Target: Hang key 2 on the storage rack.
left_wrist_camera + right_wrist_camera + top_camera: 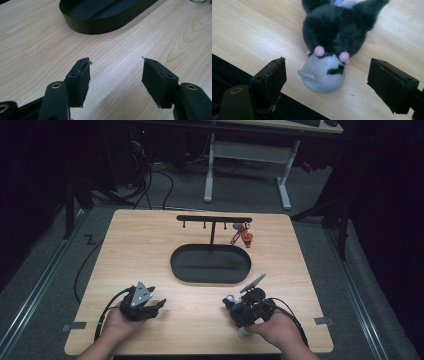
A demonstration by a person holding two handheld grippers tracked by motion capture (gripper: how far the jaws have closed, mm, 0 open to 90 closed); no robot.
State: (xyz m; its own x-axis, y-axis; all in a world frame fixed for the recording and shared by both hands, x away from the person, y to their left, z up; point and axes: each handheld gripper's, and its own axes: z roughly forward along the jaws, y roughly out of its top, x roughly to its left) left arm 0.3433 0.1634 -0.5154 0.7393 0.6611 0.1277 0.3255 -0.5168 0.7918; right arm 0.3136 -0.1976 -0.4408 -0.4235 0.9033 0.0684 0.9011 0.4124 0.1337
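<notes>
A fluffy black plush toy [334, 30] with a pale grey face [324, 75] and small pink dots lies on the wooden table close to its front edge. My right gripper [327, 61] is open, with one jaw on each side of the toy's face and touching neither side. In the high view this gripper [244, 312] sits at the front right over the toy, whose pale end [243, 332] peeks out by the hand. At the front left my left gripper [159, 304] is open over bare wood, with nothing between its jaws [116, 61].
A black oval tray [210, 277] lies mid-table and reaches into the left gripper view [100, 25]. From it rises a black T-shaped rack [214, 219] with small hooks. A red keychain [242, 236] hangs from its right end. The table's front edge [242, 72] is near the toy.
</notes>
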